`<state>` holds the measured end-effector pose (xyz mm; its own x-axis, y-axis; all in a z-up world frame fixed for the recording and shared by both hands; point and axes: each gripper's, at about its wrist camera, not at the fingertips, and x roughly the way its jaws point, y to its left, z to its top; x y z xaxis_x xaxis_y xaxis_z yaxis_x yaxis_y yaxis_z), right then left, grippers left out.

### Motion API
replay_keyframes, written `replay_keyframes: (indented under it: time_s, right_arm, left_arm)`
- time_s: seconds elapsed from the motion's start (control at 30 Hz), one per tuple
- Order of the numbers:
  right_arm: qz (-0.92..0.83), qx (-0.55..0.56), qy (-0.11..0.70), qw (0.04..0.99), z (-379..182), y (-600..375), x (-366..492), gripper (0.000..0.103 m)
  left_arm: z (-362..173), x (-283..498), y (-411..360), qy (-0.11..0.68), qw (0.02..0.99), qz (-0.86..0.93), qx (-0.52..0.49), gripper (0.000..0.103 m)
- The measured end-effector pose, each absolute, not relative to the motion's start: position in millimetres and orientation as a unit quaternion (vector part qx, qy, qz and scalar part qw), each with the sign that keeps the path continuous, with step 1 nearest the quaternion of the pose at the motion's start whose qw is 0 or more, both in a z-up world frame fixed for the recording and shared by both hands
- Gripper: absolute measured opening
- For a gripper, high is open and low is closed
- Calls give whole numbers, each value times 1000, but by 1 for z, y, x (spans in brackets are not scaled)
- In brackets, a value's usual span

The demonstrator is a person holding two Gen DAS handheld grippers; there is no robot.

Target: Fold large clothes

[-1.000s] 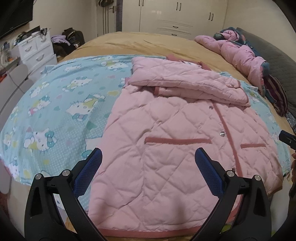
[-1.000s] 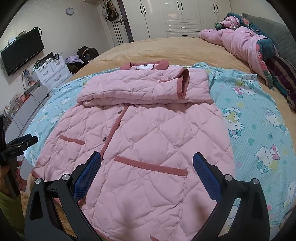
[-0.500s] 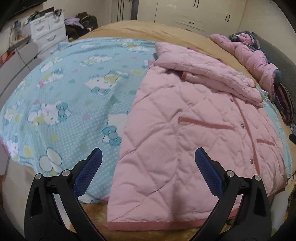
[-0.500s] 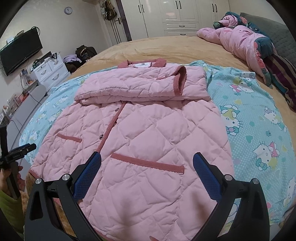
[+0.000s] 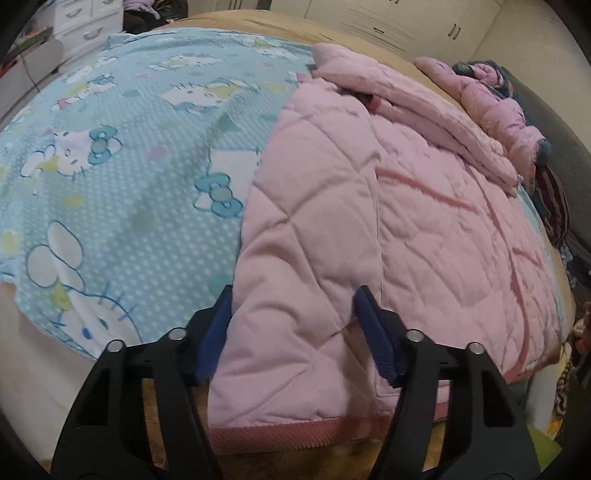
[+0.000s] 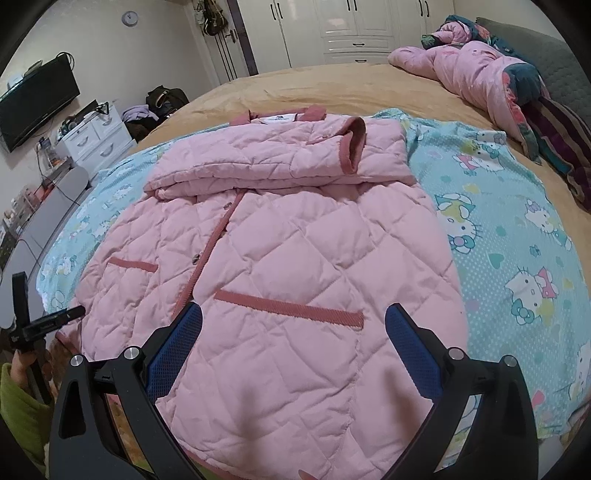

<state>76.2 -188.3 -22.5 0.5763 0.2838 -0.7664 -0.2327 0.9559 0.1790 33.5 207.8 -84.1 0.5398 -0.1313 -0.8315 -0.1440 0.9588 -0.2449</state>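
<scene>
In the left wrist view, the left gripper point(image 5: 293, 317) sits low over the near left corner of the pink quilted coat with darker pink trim point(image 5: 406, 221). Its blue-padded fingers point(image 5: 216, 332) have just been closing, and the coat's side edge bulges up between them; the pads look to be against the padding, though a firm pinch cannot be told. The coat lies flat on a light blue cartoon-cat blanket point(image 5: 129, 166), which is spread over the tan bed point(image 5: 251, 26). Its hem runs along the bed's near edge, and its sleeves are folded across the chest at the far end. In the right wrist view, the right gripper point(image 6: 293, 343) hovers above the coat point(image 6: 280, 258) near the right pocket trim. Its fingers point(image 6: 413, 354) are spread wide with nothing pinched. The left gripper point(image 6: 48, 321) shows at the coat's left edge, held by a hand in a green sleeve point(image 6: 18, 402). A crumpled pink duvet point(image 6: 476, 70) lies well beyond the coat, by the headboard.
</scene>
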Motion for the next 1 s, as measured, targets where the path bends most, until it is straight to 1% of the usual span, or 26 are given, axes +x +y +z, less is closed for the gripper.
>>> replay_keyframes:
  time_s: [0.1,0.17,0.23,0.37,0.53,0.6,0.63,0.7,0.77,0.83,0.93,0.97,1.0]
  right_arm:
    - [146,28,441,885,-25,-194,71,99]
    - [143,28,446,883,-28,-201,67,99]
    - [136,28,456,879,-33,-211,62,99]
    - [122,20,475,872,-40,-232,48,99]
    - [106,35,504,857,-59,-258,28,99]
    - [102,41,520,847,-71,-266,21,99]
    - [103,42,525,844,-76,-268,18,99]
    - [105,48,535,837,-83,-274,12,99]
    - [110,68,550,825,-94,-280,3,99]
    - [116,78,560,817,-104,-280,-1,99]
    - [129,96,561,812,-112,-280,-7,98]
    - [136,101,563,809,-114,-279,-8,91]
    - [150,107,565,804,-116,-277,-12,75]
  left_arm:
    - [-86,30,205,475,869,1,-140,44]
    - [-82,29,203,470,872,-4,-139,30]
    - [-78,27,200,464,876,-9,-133,22]
    - [-70,24,196,452,882,-16,-130,15]
    - [-66,23,196,446,885,-23,-133,16]
    - [-70,24,197,453,881,-16,-132,20]
    - [-72,25,196,458,880,-8,-124,24]
    - [-75,26,193,469,877,2,-106,29]
    - [-77,25,193,474,875,10,-99,39]
    - [-79,24,195,477,873,18,-99,44]
    - [-82,22,197,479,871,21,-105,45]
    - [-81,22,196,480,871,24,-104,39]
    - [-80,21,195,480,871,26,-102,35]
